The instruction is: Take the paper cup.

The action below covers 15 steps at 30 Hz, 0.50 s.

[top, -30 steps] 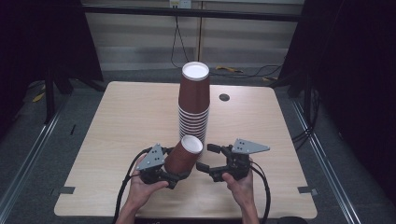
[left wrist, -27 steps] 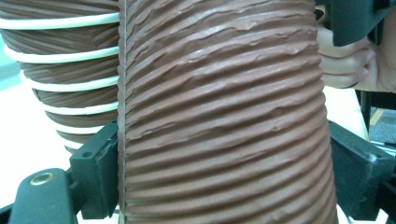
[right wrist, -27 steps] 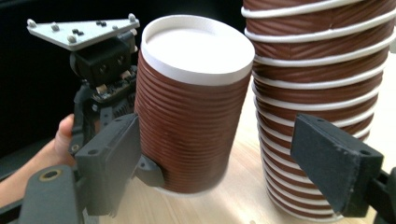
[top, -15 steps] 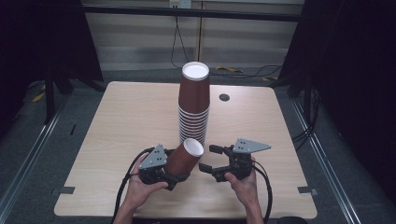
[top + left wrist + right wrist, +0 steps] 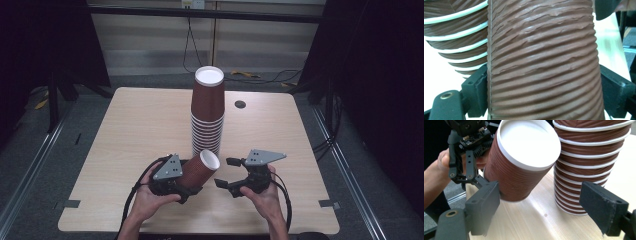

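A tall stack of brown ribbed paper cups (image 5: 207,117) with white rims stands at the table's middle. My left gripper (image 5: 187,178) is shut on a single brown cup (image 5: 196,170), which tilts with its white end up and to the right, just in front of the stack. In the left gripper view that cup (image 5: 544,62) sits between both jaws, with the stack (image 5: 454,37) behind it. My right gripper (image 5: 224,172) is open to the right of the cup; its jaws have just been opening, with nothing between them. From the right gripper (image 5: 544,203) I see the cup (image 5: 524,160) and the stack (image 5: 591,157).
A light wooden table (image 5: 125,130) carries everything, with bare wood left and right of the stack. A small dark round hole (image 5: 240,104) lies near the far edge. Black frame posts and cables stand on the floor around the table.
The left gripper and its cup have drifted slightly toward the right gripper. The stack stands as before.
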Motion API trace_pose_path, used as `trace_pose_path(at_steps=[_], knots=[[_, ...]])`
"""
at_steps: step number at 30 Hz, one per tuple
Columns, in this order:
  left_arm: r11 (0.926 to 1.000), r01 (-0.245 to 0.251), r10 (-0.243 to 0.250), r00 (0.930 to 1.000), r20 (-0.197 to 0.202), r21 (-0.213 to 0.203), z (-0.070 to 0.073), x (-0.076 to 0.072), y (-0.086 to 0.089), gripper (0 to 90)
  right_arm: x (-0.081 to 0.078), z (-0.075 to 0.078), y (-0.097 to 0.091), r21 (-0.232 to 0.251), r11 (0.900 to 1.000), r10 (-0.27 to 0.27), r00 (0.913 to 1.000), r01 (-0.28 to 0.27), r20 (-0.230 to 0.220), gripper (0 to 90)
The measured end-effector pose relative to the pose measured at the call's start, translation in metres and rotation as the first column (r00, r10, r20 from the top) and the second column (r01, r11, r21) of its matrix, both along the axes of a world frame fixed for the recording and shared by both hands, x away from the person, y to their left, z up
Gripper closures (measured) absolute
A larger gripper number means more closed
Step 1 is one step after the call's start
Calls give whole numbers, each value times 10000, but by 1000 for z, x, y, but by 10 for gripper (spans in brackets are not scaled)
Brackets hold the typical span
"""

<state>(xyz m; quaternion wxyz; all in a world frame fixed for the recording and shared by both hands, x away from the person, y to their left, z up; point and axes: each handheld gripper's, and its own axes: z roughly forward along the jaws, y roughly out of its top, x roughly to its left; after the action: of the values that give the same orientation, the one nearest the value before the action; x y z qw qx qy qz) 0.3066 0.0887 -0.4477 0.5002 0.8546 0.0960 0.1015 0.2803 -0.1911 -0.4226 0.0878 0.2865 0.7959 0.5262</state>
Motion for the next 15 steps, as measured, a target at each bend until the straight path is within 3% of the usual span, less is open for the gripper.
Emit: trace_pose_path(at_steps=[7,15], knots=[[9997,-90,89,10000,33,222,1,2,1,135,3,0,2,-274,9983,509,9982,-517,-304,164],[9961,199,-194,9998,-58,863,2,4,-2,133,6,1,3,-706,9959,542,9979,-566,-364,161]])
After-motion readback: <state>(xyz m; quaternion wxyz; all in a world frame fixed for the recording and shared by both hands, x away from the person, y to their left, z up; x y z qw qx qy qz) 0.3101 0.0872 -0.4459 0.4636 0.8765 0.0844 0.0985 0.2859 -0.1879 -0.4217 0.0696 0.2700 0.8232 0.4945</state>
